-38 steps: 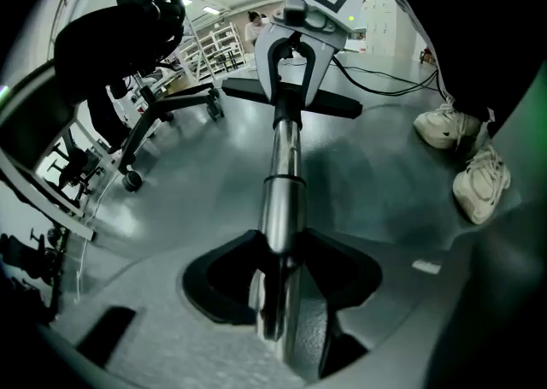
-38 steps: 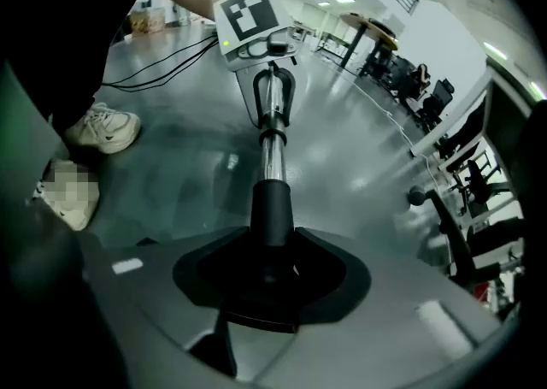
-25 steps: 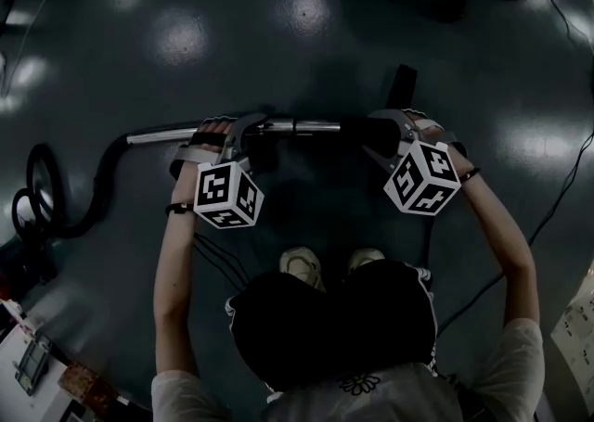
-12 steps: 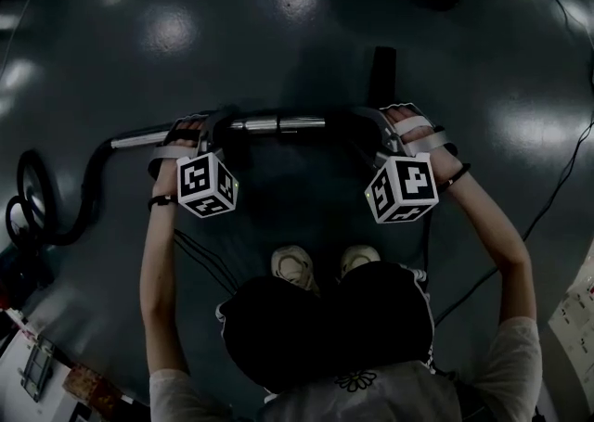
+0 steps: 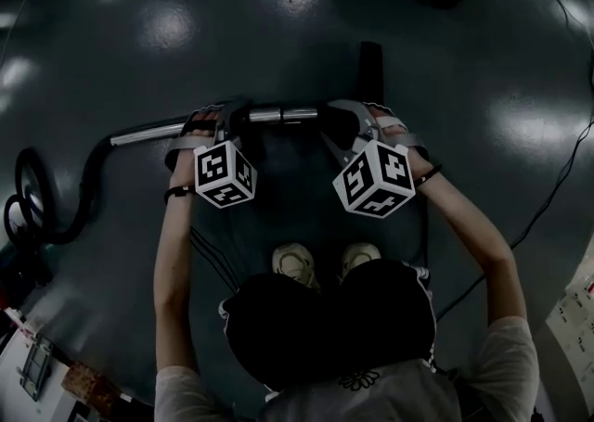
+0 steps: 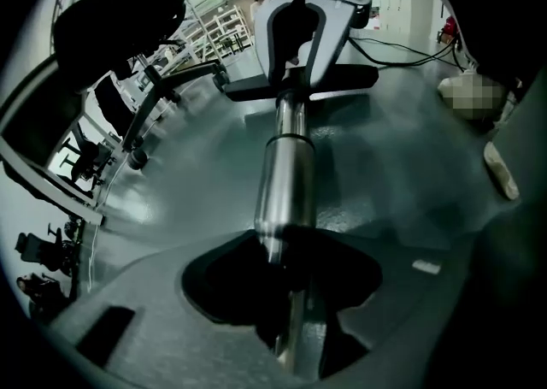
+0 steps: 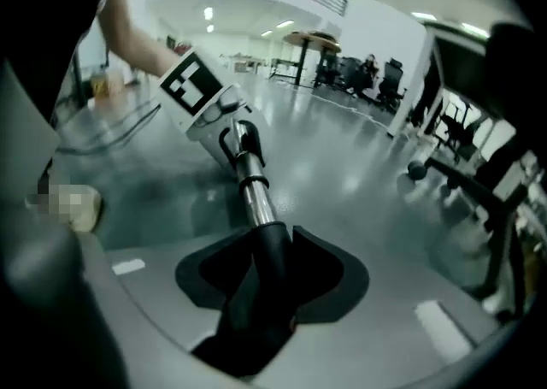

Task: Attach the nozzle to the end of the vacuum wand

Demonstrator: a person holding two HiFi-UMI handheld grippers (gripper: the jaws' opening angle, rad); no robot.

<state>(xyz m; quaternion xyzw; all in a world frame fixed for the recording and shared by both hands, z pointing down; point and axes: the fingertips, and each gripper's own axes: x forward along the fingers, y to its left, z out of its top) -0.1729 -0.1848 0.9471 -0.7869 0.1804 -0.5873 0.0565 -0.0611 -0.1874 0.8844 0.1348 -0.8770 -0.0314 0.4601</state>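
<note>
The left gripper [image 5: 225, 121] has its jaws clamped on the shiny pipe [image 5: 278, 115], loosening a bit just now. The right gripper [image 5: 345, 125] has just squeezed its jaws tighter on the black nozzle [image 5: 370, 63] at the pipe's end. I think the nozzle is going on, so next push it straight along the pipe; the floor [image 5: 186, 31] beyond the pipe is open, but shoes [image 5: 299, 262] sit close behind it.

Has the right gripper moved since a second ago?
Yes: the right gripper slid picture-left, from beyond the shoes to above them, jaws just closing round the nozzle.
</note>
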